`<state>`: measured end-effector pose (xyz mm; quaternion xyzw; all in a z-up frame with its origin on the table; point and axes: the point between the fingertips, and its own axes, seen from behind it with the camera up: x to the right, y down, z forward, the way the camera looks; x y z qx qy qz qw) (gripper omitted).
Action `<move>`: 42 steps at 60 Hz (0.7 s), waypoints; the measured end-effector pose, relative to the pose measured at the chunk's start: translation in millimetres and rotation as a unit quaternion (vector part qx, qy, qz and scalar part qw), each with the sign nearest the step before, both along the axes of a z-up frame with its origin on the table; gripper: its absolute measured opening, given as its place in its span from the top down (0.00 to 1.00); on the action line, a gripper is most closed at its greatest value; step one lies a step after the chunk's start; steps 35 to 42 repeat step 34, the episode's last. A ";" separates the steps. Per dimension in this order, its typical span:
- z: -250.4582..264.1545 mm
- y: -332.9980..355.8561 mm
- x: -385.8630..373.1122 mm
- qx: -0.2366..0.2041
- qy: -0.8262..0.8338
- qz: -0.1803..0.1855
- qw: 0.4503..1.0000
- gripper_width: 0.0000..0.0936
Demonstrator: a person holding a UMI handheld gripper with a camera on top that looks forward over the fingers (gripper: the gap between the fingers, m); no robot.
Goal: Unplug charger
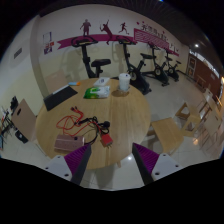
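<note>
A round wooden table (pixel 125 115) stands ahead of my gripper (pixel 112 166). Near its front edge lie a small red charger-like block (pixel 105 140), a tangle of red and black cables (pixel 78 124) and a pale flat block (pixel 67 144) that may be a power strip. I cannot tell what is plugged into what. My fingers are open and empty, purple pads (pixel 144 160) apart. They sit short of the table's front edge, with the red block just ahead of them.
Farther back on the table are a green packet (pixel 97 92), a white cup (pixel 124 83) and a dark flat item (pixel 60 97). Chairs stand at the right (pixel 165 135) and left (pixel 20 120). Exercise bikes (pixel 150 68) line the far wall.
</note>
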<state>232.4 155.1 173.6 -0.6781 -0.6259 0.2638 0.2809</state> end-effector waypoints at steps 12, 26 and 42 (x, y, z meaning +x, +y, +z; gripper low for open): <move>68.0 7.8 72.1 0.020 0.029 0.006 0.999 0.08; 75.7 7.0 103.9 0.017 0.031 -0.001 0.999 0.08; 67.7 -4.1 108.1 0.001 0.023 0.011 1.000 0.08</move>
